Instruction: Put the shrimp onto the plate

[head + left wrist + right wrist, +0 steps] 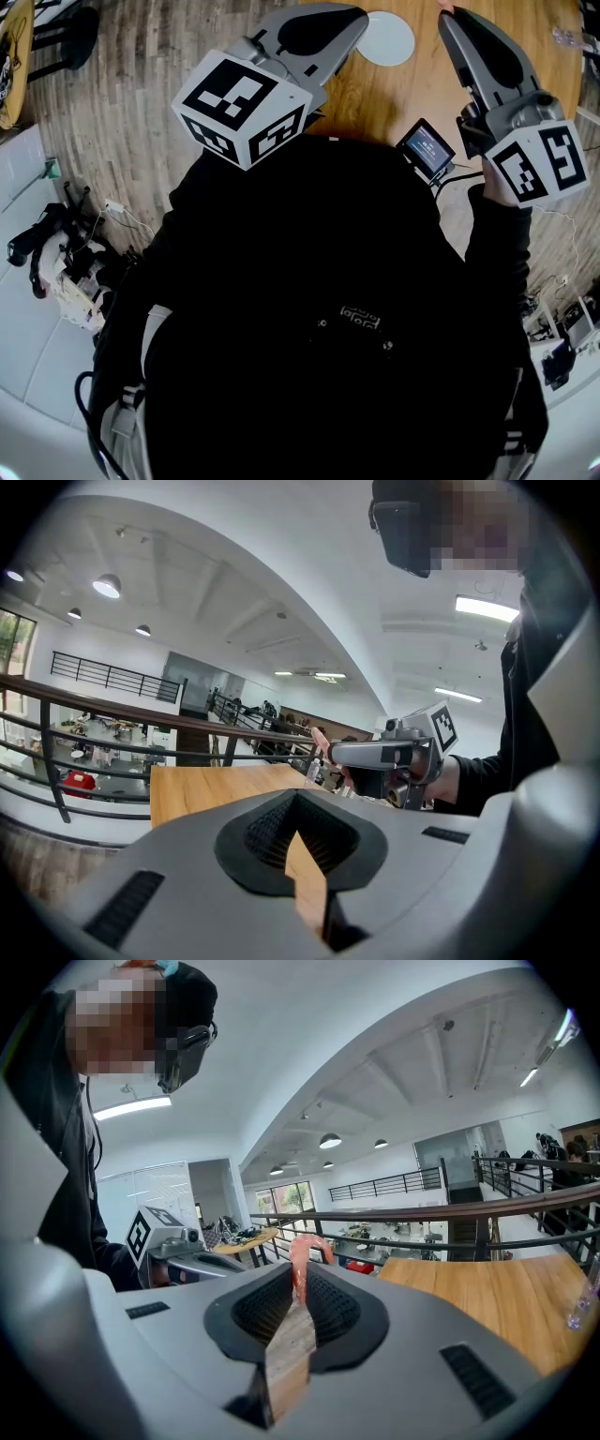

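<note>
A pink shrimp [302, 1252] stands up between the tips of my right gripper [300, 1274], which is shut on it. In the left gripper view the shrimp [319, 738] pokes out of the right gripper's tip, held in the air. The white plate [386, 37] lies on the round wooden table [375, 94], between the two gripper tips in the head view. My left gripper [359, 17] is just left of the plate, shut with nothing in it [298, 799]. My right gripper [446, 15] is just right of the plate.
A small device with a lit screen [427, 150] sits near the table's near edge. Cables and gear [66, 253] lie on the floor at the left. A railing [450, 1218] runs behind the table [487, 1288]. The person's dark clothing fills the lower head view.
</note>
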Demonstrator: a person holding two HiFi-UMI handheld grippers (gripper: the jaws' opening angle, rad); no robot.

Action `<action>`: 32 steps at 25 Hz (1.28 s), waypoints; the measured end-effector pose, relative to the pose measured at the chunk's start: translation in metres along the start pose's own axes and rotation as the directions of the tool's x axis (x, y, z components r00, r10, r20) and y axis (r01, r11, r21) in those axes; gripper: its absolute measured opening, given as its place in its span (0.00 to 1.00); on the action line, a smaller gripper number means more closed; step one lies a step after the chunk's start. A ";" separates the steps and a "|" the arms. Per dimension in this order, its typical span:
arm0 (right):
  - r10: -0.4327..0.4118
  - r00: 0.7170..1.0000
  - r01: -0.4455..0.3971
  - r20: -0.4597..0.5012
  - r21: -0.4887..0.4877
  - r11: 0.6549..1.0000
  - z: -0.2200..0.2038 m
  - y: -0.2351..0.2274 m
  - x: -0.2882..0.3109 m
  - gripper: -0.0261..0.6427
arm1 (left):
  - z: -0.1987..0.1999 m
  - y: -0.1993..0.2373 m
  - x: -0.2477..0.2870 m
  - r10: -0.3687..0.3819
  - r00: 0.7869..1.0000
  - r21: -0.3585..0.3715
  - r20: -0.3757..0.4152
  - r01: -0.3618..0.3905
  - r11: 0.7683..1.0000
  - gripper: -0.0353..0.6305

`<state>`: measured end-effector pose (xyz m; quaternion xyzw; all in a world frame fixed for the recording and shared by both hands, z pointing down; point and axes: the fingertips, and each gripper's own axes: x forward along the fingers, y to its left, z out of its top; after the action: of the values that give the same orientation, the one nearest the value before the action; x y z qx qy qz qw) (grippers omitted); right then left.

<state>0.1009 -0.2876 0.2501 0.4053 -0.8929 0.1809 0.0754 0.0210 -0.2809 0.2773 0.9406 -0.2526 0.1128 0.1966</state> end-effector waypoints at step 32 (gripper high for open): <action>0.022 0.997 -0.022 -0.080 0.002 1.000 -0.038 -0.020 0.005 0.12 | -0.036 -0.003 -0.017 0.087 0.995 -0.063 -0.058 -0.090 0.994 0.05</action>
<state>0.1127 -0.2888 0.2917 0.3878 -0.8935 0.1983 0.1089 0.0039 -0.2554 0.3030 0.9181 -0.2921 0.1389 0.2288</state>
